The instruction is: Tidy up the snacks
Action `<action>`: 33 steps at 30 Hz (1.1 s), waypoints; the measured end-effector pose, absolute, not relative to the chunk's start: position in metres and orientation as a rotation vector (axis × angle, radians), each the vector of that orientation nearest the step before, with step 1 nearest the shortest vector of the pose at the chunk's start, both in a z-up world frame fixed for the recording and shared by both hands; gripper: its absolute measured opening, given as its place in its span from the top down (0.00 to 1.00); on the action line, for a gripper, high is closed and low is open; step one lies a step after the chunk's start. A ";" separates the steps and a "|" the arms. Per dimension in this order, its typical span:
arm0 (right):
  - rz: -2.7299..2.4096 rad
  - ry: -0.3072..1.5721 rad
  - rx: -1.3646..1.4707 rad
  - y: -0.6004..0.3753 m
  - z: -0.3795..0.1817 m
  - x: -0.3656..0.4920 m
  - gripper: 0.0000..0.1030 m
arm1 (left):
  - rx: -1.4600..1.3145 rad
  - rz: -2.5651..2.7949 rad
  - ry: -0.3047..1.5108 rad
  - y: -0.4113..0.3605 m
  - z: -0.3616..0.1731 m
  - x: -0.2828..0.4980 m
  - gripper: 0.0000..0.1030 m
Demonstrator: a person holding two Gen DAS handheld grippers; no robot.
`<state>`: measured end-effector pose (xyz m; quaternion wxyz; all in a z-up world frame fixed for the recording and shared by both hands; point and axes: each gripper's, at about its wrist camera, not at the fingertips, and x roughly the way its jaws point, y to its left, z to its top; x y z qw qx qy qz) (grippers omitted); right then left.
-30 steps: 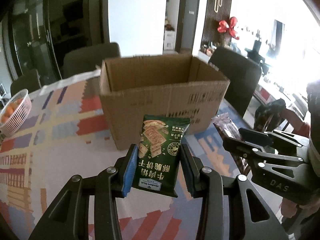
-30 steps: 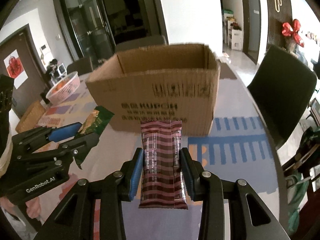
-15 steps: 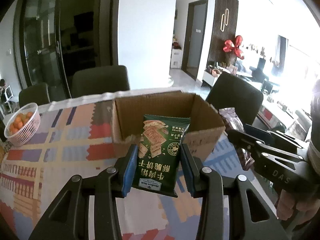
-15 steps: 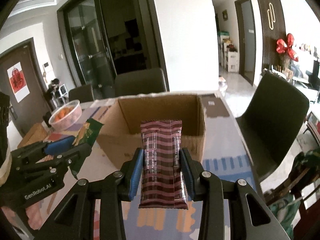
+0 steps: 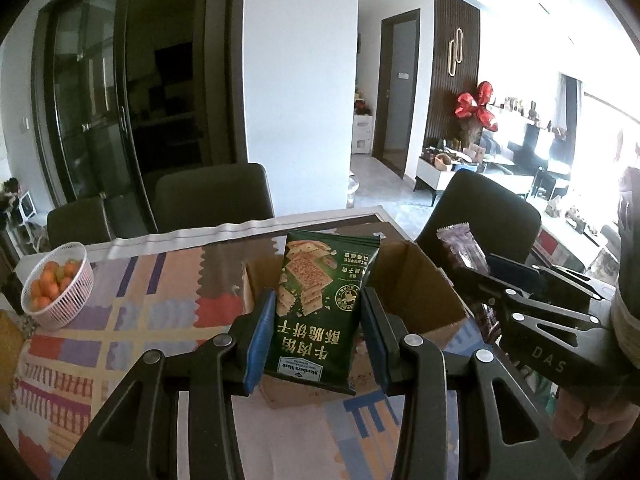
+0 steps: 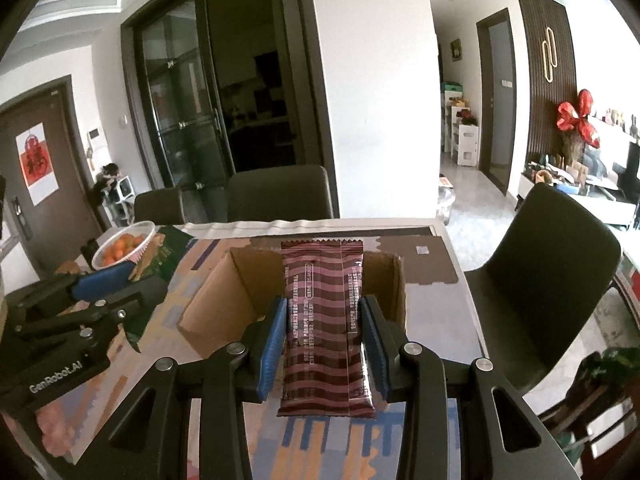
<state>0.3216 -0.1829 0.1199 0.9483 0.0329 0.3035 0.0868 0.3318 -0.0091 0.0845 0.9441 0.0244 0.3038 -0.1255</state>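
Note:
My left gripper is shut on a green cracker packet, held upright above the near wall of an open cardboard box. My right gripper is shut on a maroon striped snack bar, also upright over the near side of the same box. In the left wrist view the right gripper shows at the right with the bar sticking up. In the right wrist view the left gripper shows at the left with the green packet. The box interior that shows looks bare.
The box stands on a table with a patterned cloth. A white basket of oranges sits at the far left. Dark chairs ring the table, one at the right edge. A hand holds the right gripper.
Both grippers have risen with their snacks. The box now lies lower in both views, and its open top shows from above. The grips are unchanged.

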 end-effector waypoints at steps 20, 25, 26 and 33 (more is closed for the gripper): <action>0.190 0.733 0.044 -0.179 0.096 0.389 0.63 | -0.031 -0.267 0.833 -0.013 0.037 0.415 0.59; 0.190 0.779 0.051 -0.177 0.083 0.407 0.63 | -0.030 -0.253 0.872 -0.015 0.025 0.424 0.59; 0.189 0.789 0.052 -0.177 0.080 0.410 0.63 | -0.026 -0.243 0.873 -0.016 0.024 0.425 0.59; 0.150 0.812 0.060 -0.182 0.070 0.407 0.49 | 0.030 -0.196 0.835 -0.016 0.029 0.410 0.47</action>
